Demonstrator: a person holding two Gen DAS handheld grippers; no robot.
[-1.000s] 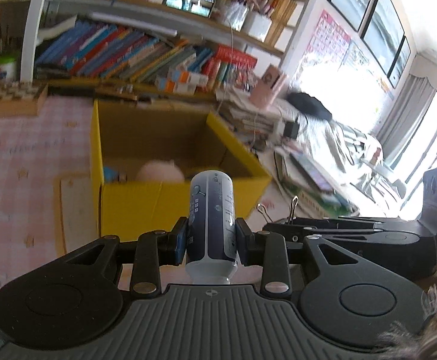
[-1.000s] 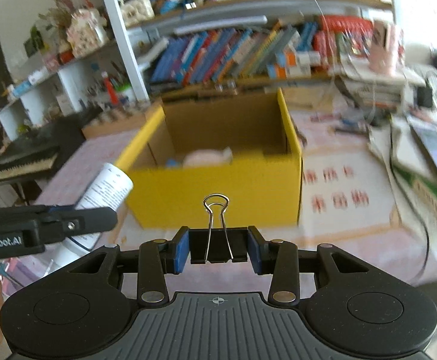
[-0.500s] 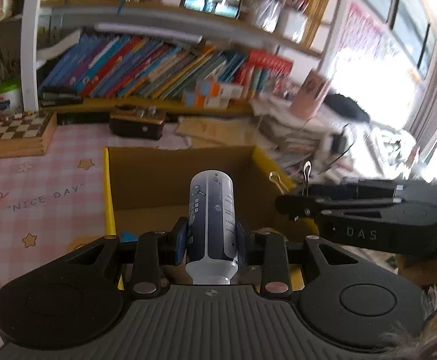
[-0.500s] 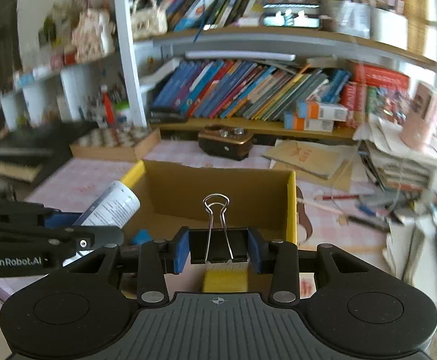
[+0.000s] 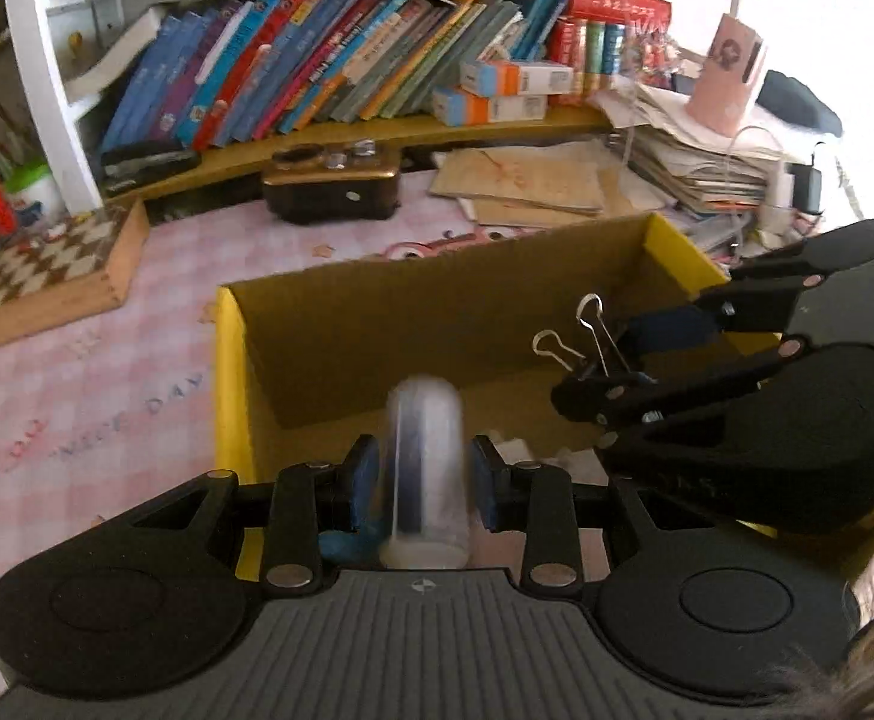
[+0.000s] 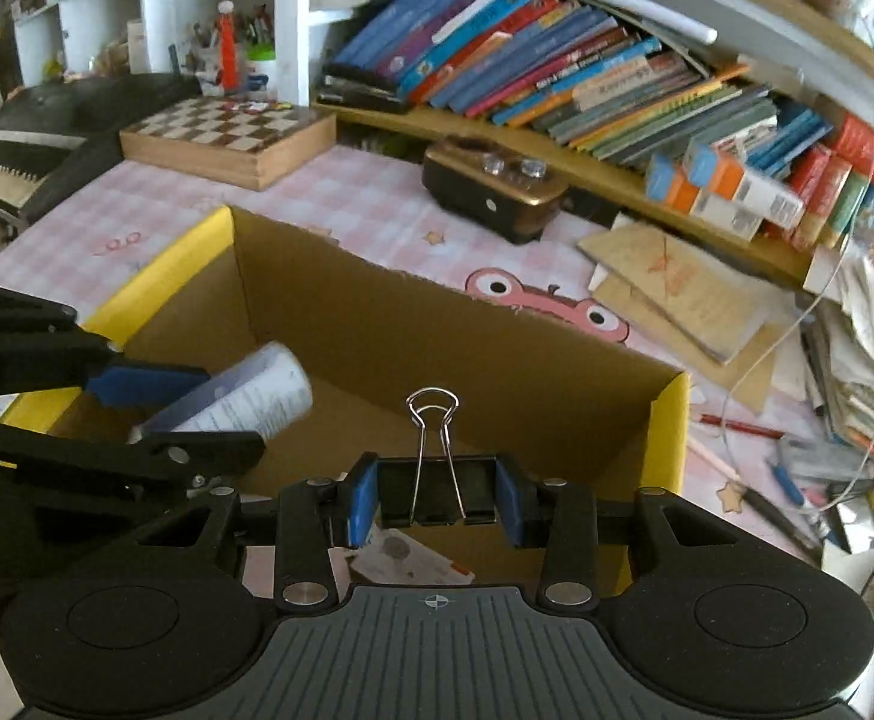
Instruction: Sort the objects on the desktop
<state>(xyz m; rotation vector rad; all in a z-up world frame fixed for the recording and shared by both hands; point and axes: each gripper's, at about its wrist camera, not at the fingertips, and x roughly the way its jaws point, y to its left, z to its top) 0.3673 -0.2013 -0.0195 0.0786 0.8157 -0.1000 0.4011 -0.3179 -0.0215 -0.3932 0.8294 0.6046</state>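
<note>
Left tongs (image 5: 420,480) are pinching a small bottle (image 5: 425,468) round its middle over the yellow cardboard box (image 5: 230,372); right tongs (image 6: 434,495), at three o'clock of them, are gripping a binder clip (image 6: 434,492) by its black body. Both things are probably light and stiff; the bottle's smooth wall may be slipping, so mid-body seems safest.

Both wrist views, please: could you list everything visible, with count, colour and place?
Cardboard box: one, yellow outside, brown inside, on the pink checked tablecloth.
Bottle: one, white and dark blue, over the box.
Binder clip: one, black, over the box.
Chessboard box: one, wooden, behind the cardboard box.
Brown case: one, by the shelf.
Books: many, multicoloured, on the shelf.
Left gripper: shut on the bottle.
Right gripper: shut on the binder clip.
</note>
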